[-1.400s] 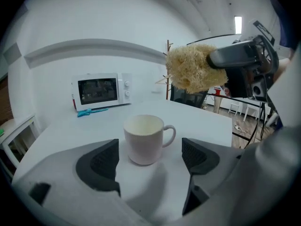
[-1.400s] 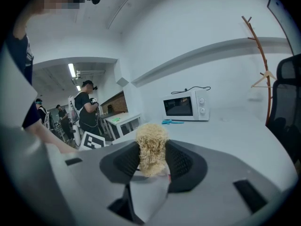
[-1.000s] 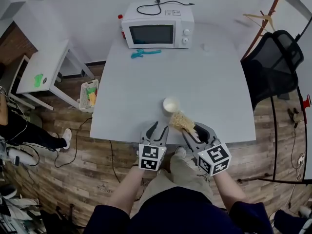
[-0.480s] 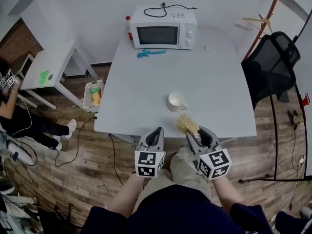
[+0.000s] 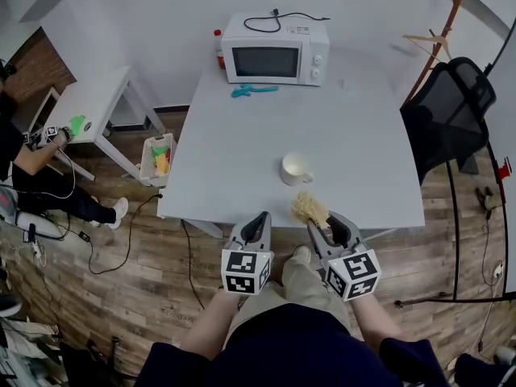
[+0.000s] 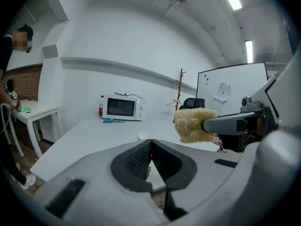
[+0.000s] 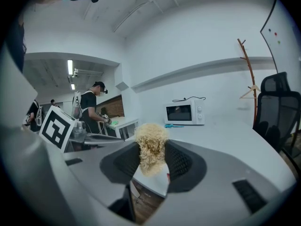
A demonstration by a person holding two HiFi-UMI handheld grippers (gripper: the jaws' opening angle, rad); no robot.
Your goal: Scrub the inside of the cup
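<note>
Left gripper clenched, empty; right gripper grasping tan fibrous scrub sponge; white ceramic cup upright, far of both.

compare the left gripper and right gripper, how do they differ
The grey left gripper is shut and empty; the grey right gripper is shut on a straw-coloured fibrous scrubber. The left gripper's jaws meet, the right gripper's are parted by it. Both hover at the white table's near edge.
</note>
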